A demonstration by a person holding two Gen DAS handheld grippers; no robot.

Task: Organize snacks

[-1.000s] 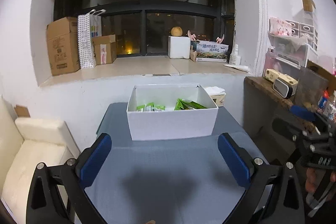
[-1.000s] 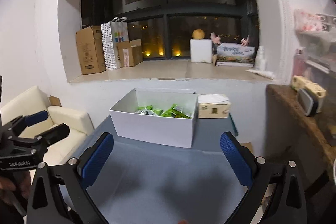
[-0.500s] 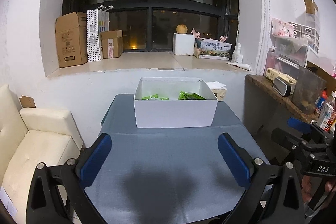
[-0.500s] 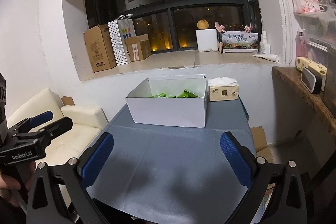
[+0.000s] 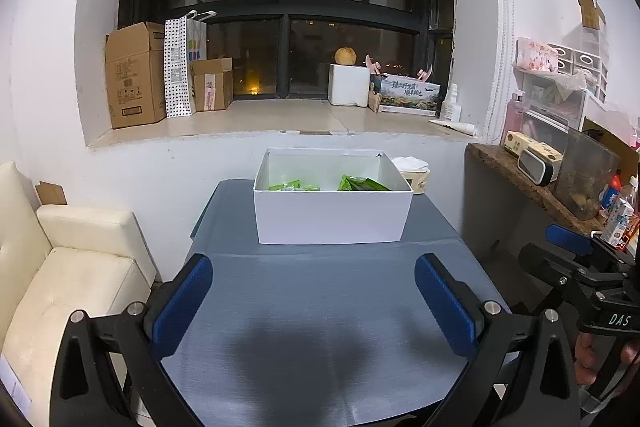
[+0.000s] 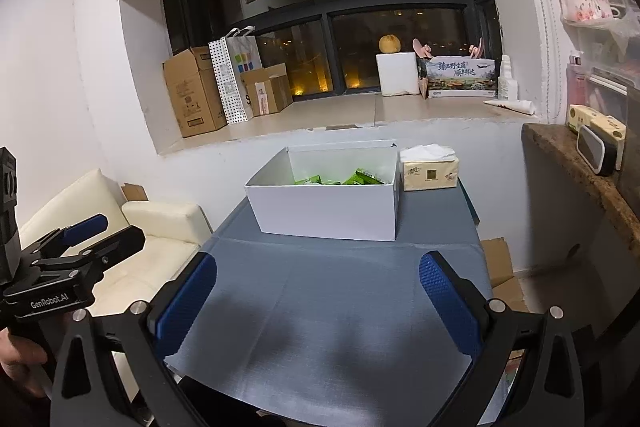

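Observation:
A white open box (image 5: 332,215) stands at the far end of the grey table (image 5: 320,307); it also shows in the right wrist view (image 6: 324,211). Green snack packets (image 5: 360,183) lie inside it, seen also in the right wrist view (image 6: 356,178). My left gripper (image 5: 316,303) is open and empty, held above the near part of the table, well short of the box. My right gripper (image 6: 318,303) is open and empty, likewise back from the box. Each gripper shows at the edge of the other's view: the right gripper (image 5: 576,259), the left gripper (image 6: 92,239).
A tissue pack (image 6: 430,171) lies right of the box. A cream sofa (image 5: 68,267) stands left of the table. A brown counter (image 5: 532,183) with bottles and cartons is at the right. Cardboard boxes (image 5: 134,75) sit on the window sill behind.
Both grippers have pulled back and risen from the box, which now looks smaller and farther. Both stay open and empty.

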